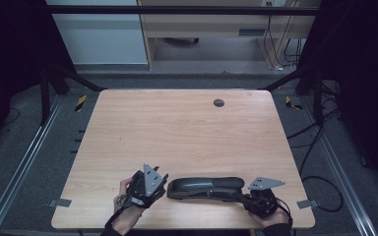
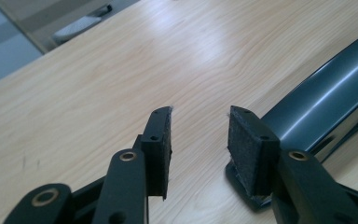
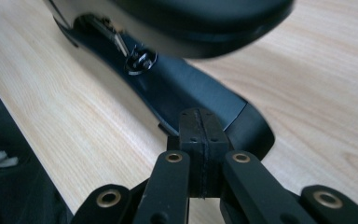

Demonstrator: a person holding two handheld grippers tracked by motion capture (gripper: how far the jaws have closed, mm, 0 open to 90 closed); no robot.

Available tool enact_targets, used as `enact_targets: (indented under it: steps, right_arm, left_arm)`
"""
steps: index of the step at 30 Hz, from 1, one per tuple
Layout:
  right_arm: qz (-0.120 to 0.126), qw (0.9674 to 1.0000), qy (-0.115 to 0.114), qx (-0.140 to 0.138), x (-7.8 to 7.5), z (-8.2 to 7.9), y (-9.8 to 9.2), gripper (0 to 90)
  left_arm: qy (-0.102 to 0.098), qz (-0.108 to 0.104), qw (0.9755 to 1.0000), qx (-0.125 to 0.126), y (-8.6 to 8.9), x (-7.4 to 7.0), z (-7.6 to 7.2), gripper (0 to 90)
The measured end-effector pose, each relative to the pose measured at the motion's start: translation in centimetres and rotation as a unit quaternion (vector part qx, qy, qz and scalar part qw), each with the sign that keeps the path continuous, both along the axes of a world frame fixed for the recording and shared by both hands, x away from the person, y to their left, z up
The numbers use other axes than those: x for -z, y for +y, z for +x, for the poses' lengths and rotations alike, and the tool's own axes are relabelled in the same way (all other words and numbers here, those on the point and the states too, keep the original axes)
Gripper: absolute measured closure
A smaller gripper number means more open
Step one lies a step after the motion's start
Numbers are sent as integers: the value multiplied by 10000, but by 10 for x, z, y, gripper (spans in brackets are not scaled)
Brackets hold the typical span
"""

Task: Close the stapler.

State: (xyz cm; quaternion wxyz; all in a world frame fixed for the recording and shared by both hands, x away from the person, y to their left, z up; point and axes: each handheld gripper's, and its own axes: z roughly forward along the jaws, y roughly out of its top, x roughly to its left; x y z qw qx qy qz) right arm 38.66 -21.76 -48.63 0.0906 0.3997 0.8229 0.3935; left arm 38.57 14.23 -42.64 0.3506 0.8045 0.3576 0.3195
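Note:
A long black stapler (image 1: 206,187) lies lengthwise near the front edge of the wooden table (image 1: 177,128). My left gripper (image 1: 163,187) sits just off its left end. In the left gripper view its jaws (image 2: 199,126) stand apart with bare wood between them, and the stapler's curved top (image 2: 326,102) runs past the outside of the right pad. My right gripper (image 1: 238,196) is at the stapler's right end. In the right gripper view its pads (image 3: 199,116) are pressed flat together, tips right at the end of the stapler's base (image 3: 186,88). I see nothing held between them.
A round cable hole (image 1: 218,103) sits near the table's far edge. The front edge runs close below both hands. Metal rails (image 1: 24,162) flank the table, and cables (image 1: 320,182) lie on the floor at the right.

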Motion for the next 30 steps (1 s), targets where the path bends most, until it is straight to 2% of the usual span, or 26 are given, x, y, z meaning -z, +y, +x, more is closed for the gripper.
enact_targets:
  steps: [2, 5, 8, 12, 14, 17, 28, 30]
  right_arm:
    - [-58, 10000, 53, -13, 1, -1, 1, 900]
    - [-68, 9999, 77, -37, 3, -2, 2, 900]
    - [-106, 9998, 133, -68, 4, -3, 3, 900]
    - [-204, 9995, 219, -75, 6, -3, 5, 900]
    - [-225, 9995, 177, -93, 6, -3, 5, 900]
    - [-231, 9996, 164, -96, 6, -3, 5, 900]
    - [-295, 9995, 89, -67, 6, -1, 5, 900]
    - [-175, 9998, 65, -77, 5, 0, 4, 900]
  left_arm:
    - [18, -20, 9999, -123, 11, 4, 0, 587]
    - [43, -164, 9995, -279, 27, 7, -1, 593]
    - [37, -179, 9991, -375, 38, 12, -1, 599]
    - [37, -333, 9975, -615, 54, 18, 1, 622]
    - [37, -390, 9965, -734, 60, 20, 3, 626]
    - [60, -459, 9956, -810, 64, 21, 6, 629]
    - [68, -440, 9956, -824, 65, 22, 8, 608]
    - [75, -430, 9957, -818, 67, 23, 9, 593]
